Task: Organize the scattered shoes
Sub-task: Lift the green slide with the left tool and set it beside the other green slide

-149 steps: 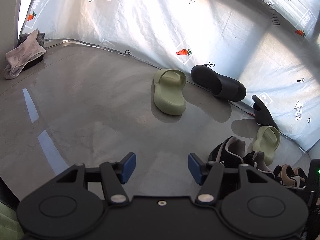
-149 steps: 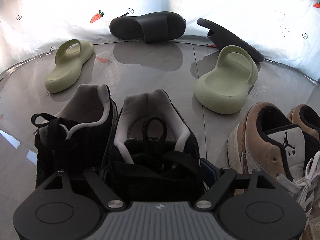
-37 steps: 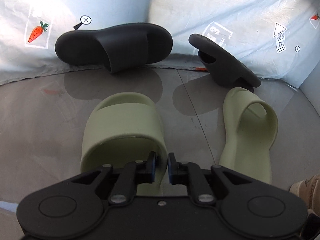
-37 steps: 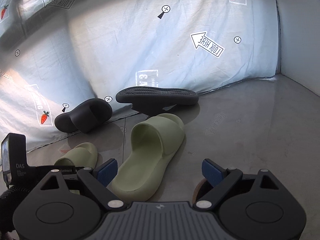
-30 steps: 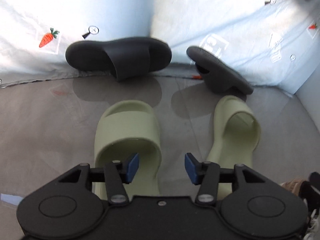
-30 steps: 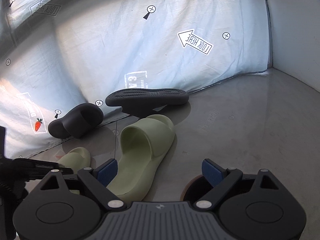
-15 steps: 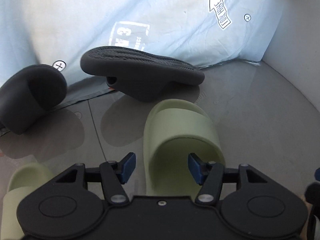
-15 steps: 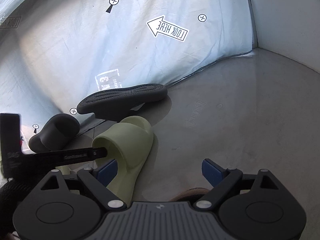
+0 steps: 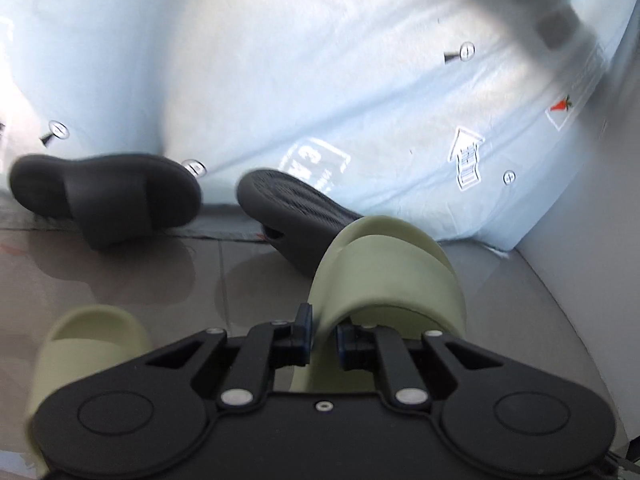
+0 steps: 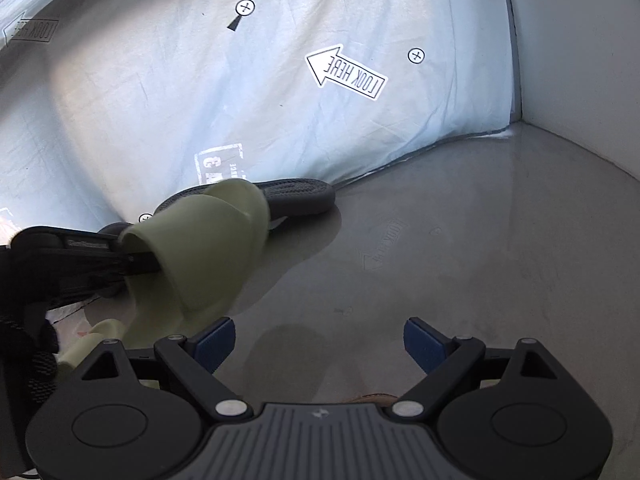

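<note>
Left wrist view: the left gripper has its jaws clamped on 1 green slide, hiding its heel; another green slide lies half cut off on the floor, 2 black slides behind; right gripper jaws open, empty

Green slide tilted, strap pinched; its mate flat; two black slides (one flipped) by sheet.

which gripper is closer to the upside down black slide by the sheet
Left. The left gripper, clamped on a green slide, sits just before the black slide; the right gripper hangs farther back, open.
</note>
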Demonstrator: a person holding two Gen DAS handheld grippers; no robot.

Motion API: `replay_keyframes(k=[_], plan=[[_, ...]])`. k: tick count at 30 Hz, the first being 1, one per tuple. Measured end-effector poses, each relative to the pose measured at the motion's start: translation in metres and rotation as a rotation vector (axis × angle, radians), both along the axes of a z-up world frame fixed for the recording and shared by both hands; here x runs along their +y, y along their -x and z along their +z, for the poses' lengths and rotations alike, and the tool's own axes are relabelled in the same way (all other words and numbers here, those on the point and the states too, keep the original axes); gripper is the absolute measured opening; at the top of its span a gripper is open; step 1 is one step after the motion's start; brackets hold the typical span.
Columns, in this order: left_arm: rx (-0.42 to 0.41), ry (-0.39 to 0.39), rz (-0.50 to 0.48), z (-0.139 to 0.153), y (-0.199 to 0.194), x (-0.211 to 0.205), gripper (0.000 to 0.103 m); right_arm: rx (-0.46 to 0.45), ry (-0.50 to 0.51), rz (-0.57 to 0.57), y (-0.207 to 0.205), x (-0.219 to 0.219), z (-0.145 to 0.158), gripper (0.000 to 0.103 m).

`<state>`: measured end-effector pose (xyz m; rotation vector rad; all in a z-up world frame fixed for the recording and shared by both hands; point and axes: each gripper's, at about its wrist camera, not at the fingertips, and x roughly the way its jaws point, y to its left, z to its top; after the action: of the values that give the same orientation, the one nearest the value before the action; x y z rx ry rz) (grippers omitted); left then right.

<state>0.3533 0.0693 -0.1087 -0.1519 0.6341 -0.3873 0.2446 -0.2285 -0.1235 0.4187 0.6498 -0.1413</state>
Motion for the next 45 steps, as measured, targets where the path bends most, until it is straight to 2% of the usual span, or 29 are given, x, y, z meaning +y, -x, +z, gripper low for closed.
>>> replay_keyframes(k=[2, 6, 8, 9, 11, 15, 21, 31, 35, 39, 45], plan=[[-0.012, -0.027, 0.028, 0.01, 0.011, 0.033, 0.012, -0.007, 0.006, 0.011, 0.003, 0.005, 0.004, 0.092], [0.006, -0.026, 0.163, 0.011, 0.026, 0.097, 0.013, -0.008, 0.011, 0.052, 0.009, 0.024, 0.009, 0.092], [0.041, -0.003, 0.287, 0.004, 0.035, 0.142, 0.013, -0.014, 0.019, 0.074, 0.011, 0.034, 0.012, 0.092], [0.047, 0.006, 0.313, 0.003, 0.039, 0.153, 0.013, -0.016, 0.026, 0.085, 0.011, 0.039, 0.014, 0.092], [0.058, 0.02, 0.427, -0.01, 0.044, 0.187, 0.013, -0.021, 0.044, 0.112, 0.012, 0.051, 0.02, 0.092], [0.092, 0.059, 0.554, -0.034, 0.043, 0.219, 0.013, -0.015, 0.054, 0.164, 0.012, 0.072, 0.03, 0.092], [0.152, 0.143, 0.637, -0.062, 0.033, 0.236, 0.013, -0.002, 0.093, 0.216, 0.009, 0.097, 0.041, 0.092], [0.194, 0.182, 0.687, -0.084, 0.003, 0.229, 0.013, 0.037, 0.129, 0.287, 0.006, 0.126, 0.04, 0.092], [0.158, 0.121, 0.67, -0.084, 0.001, 0.219, 0.014, 0.053, 0.135, 0.309, 0.003, 0.131, 0.037, 0.092], [0.16, 0.067, 0.665, -0.085, 0.002, 0.214, 0.016, 0.07, 0.142, 0.334, -0.003, 0.136, 0.032, 0.092], [0.18, -0.009, 0.664, -0.077, 0.015, 0.207, 0.019, 0.078, 0.178, 0.431, -0.025, 0.16, 0.029, 0.092]])
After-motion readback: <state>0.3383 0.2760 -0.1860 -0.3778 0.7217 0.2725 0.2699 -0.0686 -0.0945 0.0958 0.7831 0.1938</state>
